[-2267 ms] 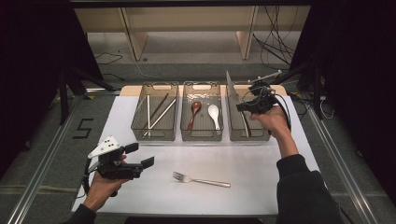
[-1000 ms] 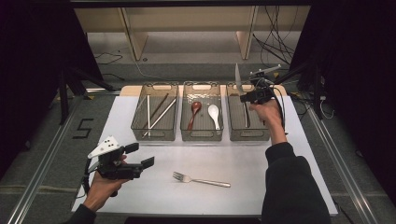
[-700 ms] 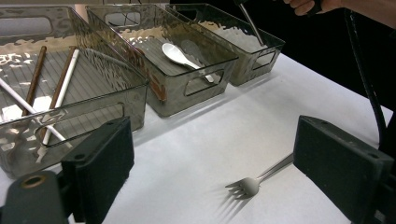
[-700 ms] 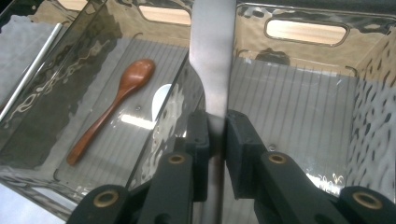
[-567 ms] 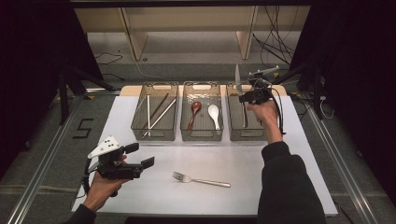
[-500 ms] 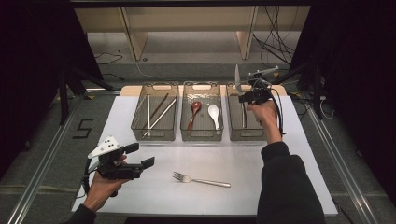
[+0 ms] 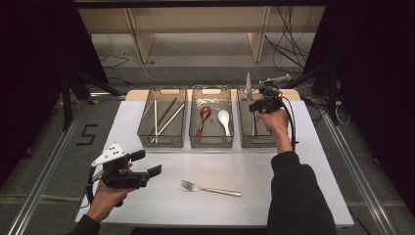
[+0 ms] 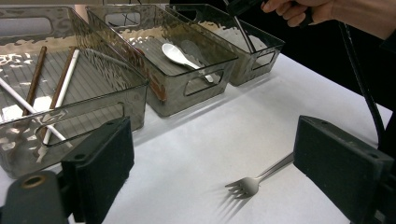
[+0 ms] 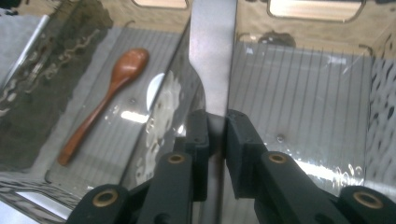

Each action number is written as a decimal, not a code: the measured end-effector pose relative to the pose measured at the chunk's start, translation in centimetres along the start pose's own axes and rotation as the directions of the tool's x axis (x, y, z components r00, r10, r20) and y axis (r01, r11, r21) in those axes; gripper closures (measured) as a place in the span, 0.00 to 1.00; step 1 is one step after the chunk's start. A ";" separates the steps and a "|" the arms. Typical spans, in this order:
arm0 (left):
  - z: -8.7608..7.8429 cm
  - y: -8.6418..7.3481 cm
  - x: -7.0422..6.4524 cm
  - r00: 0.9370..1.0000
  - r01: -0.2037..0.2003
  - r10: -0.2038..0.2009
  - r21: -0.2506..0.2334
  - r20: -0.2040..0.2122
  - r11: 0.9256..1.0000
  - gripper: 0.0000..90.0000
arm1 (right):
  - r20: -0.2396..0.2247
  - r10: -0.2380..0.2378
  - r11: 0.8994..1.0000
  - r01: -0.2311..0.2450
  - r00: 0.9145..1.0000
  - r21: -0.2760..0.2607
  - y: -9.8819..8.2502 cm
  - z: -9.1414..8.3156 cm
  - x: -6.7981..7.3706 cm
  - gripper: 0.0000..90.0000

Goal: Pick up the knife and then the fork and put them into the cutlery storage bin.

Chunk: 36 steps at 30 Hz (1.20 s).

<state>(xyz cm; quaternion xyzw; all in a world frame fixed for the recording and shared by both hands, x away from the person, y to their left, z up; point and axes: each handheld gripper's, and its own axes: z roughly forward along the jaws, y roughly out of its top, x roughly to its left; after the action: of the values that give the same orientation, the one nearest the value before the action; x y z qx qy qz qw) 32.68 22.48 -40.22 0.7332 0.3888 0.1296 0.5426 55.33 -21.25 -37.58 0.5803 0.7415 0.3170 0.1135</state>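
Knife first: it is held by the right gripper above the right bin, the one nearest the counter's far right corner. The fingers are clamped on it about where the blade narrows into the handle, as the right gripper view shows plainly.

Compared with a couple of seconds ago, the right hand has come in from beyond the bin's outer wall to a spot over the bin itself, and the knife has swung from a slant to nearly upright. In the last second we see next to no change. We take that to mean the carry is done and only the lowering and release are left.

Its long axis runs close to vertical. The blade points up and slightly toward the counter's far edge, and the handle end points down into the bin. Whether that end touches the bin floor we cannot tell.

Outward from there, the middle bin holds a wooden spoon and a white spoon, and the left bin holds chopsticks. A fork lies on the counter near its front edge, tines to the left. The left gripper hovers by the front left corner, fingers apart with nothing between them. We judge the fork comes next.
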 end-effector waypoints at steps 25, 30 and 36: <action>0.0 0.0 0.0 1.000 0.000 0.000 0.002 -0.007 1.000 0.13 | -0.126 -0.178 0.983 0.181 0.976 0.012 -2.3 -3.4 3.3 0.40; -0.1 -0.1 0.1 1.000 0.005 -0.005 0.003 -0.010 1.000 0.13 | -0.187 -0.279 0.959 0.284 0.942 0.000 -3.9 -4.7 5.9 0.37; -0.2 0.0 0.1 1.000 0.006 -0.006 0.001 -0.012 1.000 0.13 | -0.244 -0.360 0.927 0.374 0.900 0.011 -6.7 -4.9 8.4 0.35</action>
<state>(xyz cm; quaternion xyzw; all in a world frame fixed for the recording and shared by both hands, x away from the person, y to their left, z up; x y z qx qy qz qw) 32.63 22.71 -40.22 0.7316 0.3942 0.1321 0.5403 44.93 -15.91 -36.13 0.3912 0.8545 0.3356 0.0648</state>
